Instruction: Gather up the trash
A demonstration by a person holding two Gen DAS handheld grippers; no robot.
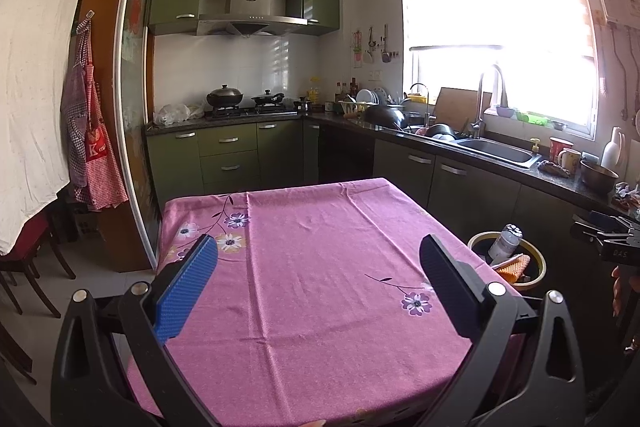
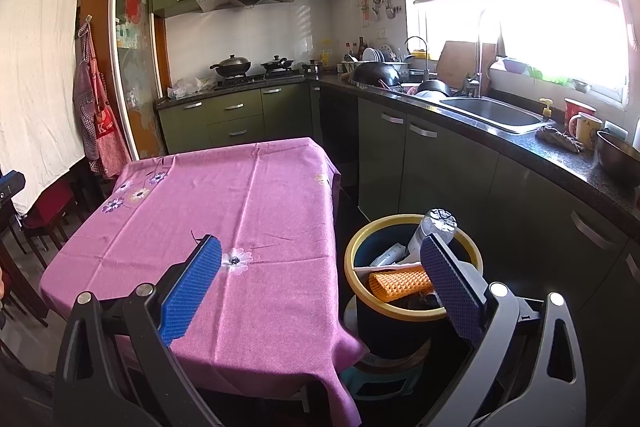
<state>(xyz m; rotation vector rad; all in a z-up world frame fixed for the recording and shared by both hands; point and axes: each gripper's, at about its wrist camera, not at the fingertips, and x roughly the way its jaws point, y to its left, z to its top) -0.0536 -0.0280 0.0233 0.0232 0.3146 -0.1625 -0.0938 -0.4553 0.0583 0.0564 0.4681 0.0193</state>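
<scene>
Your left gripper (image 1: pixel 318 255) hangs with its jaws spread wide and empty over the near half of the pink tablecloth (image 1: pixel 312 247); your right gripper (image 2: pixel 320 259) is likewise spread and empty, straddling the cloth's right edge. Just right of the cloth stands the yellow-rimmed bin (image 2: pixel 400 311), holding a plastic bottle (image 2: pixel 434 225) upright at its far side and an orange mesh piece (image 2: pixel 400 285) across its middle

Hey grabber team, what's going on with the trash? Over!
Left gripper open, empty, over the pink tablecloth. Right gripper open, empty. Bottle and orange item in the bin. Nothing in the way.
</scene>
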